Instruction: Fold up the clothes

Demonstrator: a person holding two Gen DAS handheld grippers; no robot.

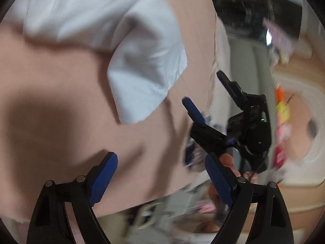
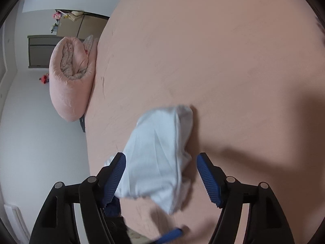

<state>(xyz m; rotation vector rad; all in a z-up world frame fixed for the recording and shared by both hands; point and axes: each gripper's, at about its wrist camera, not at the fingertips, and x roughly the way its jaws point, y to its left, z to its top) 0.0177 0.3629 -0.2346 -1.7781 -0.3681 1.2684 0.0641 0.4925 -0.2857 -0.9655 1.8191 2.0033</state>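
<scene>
Wide apart at the bottom of the left wrist view, the blue ribbed pads of the left gripper, nothing between them but the pink sheet below. Beyond and up to the left, a pale blue folded garment lying loose on that sheet, one rounded corner flopped toward the lens, clear of both pads. Off to the right, the right gripper seen from outside, one blue finger and one black finger spread apart, a bare hand partly hidden behind the left gripper's right-hand pad; much of that side smeared with blur, bright shapes there too soft to name. Over to the right wrist view: the right gripper with jaws standing open, the same pale blue garment resting on the pink sheet and reaching down between the two pads. Left-hand pad overlapping the cloth's edge, right-hand pad just beside it with sheet showing in the gap; no squeeze on the fabric visible, cloth lying slack and creased. Low in that frame, a blue fingertip poking in from the bottom edge. Up left, beyond the edge of the sheet, a rolled pink quilt against a grey-white wall. Broad soft shadow across the sheet's right side.
</scene>
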